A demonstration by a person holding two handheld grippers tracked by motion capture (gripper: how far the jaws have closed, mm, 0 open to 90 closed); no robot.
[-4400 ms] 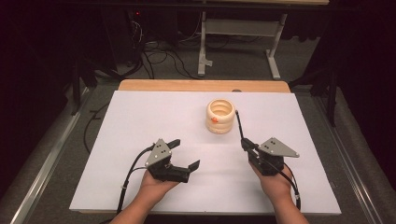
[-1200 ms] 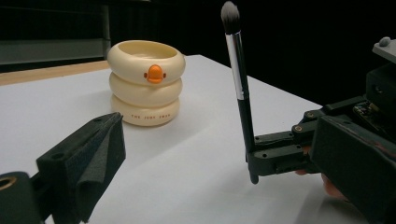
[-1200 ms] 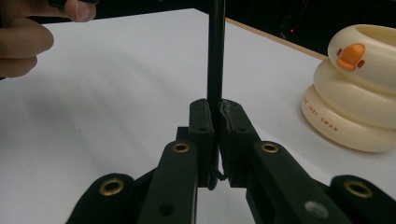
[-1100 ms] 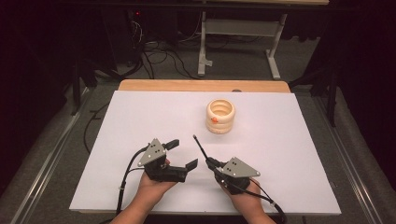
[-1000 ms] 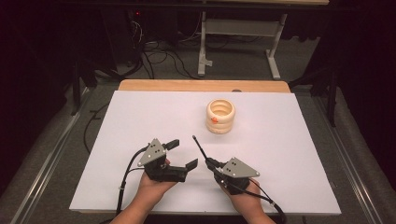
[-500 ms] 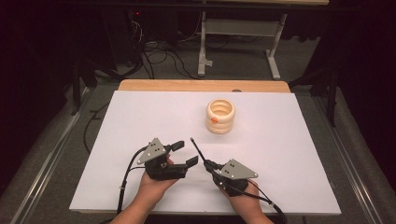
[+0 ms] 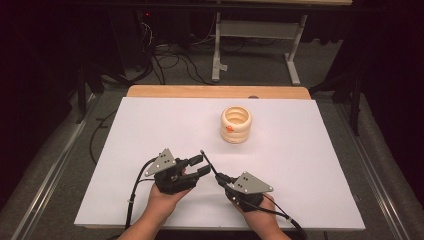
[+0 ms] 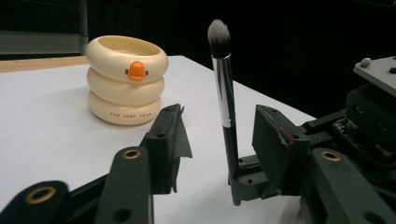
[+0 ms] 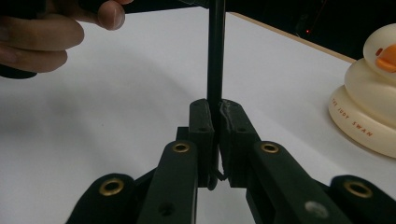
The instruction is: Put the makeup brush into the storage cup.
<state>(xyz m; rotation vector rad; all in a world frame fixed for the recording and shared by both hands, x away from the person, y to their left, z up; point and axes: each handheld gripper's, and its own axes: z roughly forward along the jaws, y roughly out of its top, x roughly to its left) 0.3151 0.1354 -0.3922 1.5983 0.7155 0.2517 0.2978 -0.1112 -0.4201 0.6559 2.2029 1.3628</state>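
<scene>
Standing between the left gripper's (image 8: 217, 140) spread jaws, brush (image 8: 223, 88) pinched by right gripper (image 9: 215, 123).

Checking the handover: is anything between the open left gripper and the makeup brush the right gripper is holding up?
Nothing visible. The makeup brush stands upright in the right gripper, already in the gap between the left gripper open jaws, touching neither. The duck holder sits farther back.

We read one line of small reddish capitals on the bottom ring of the cream holder (image 8: 126, 79): "THE JUDY SWAN" in the left gripper view. The right gripper view gives only "JUDY SWAN" on it. We find no other legible text.
</scene>
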